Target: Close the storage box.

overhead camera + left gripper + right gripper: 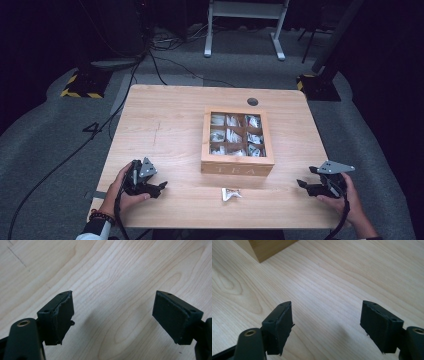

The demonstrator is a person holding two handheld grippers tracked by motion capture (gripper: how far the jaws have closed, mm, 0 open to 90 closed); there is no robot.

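A wooden tea box with a glass lid stands on the table's middle right, its compartments full of tea bags. One loose tea bag lies on the table just in front of the box. My left gripper rests near the front left edge, held by a hand, open with bare wood between its pads. My right gripper sits at the front right, also open and holding nothing; a corner of the tea box shows beyond its pads.
The wooden table has a round cable hole at the back. Cables run over the grey floor to the left. A white desk frame stands behind the table, and dark stands sit at both rear corners.
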